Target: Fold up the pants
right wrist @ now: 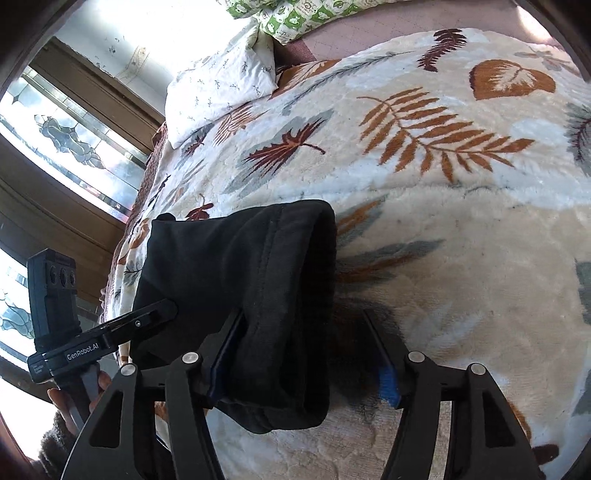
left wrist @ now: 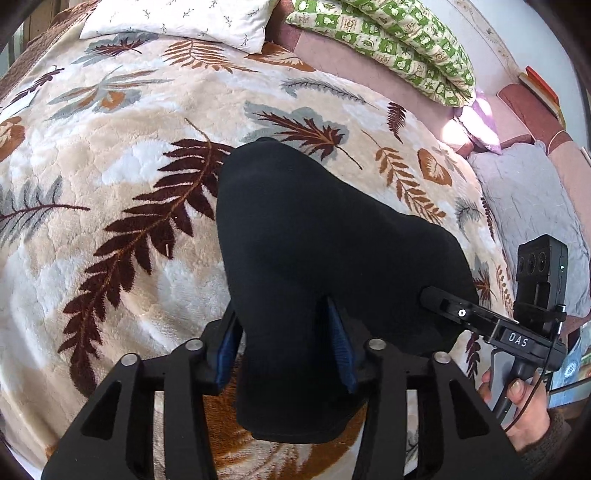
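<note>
Nearest in the left wrist view, the left tongs (left wrist: 288,347) stand partly open with the near end of the black pants (left wrist: 314,258) bulging between the blue pads; the cloth fills the gap, but whether it is truly pinched I cannot tell. In the right wrist view the right tongs (right wrist: 306,354) gape wide: a thick rolled edge of the pants (right wrist: 240,280) lies against the left pad only, the right pad bare over the leaf-patterned blanket (right wrist: 461,258). The garment already looks gathered into a short, thick bundle on the bed, so the main folds seem done; flattening and squaring it up probably remain. Farther off lie a white pillow (left wrist: 184,18) and a green quilt (left wrist: 388,33)
</note>
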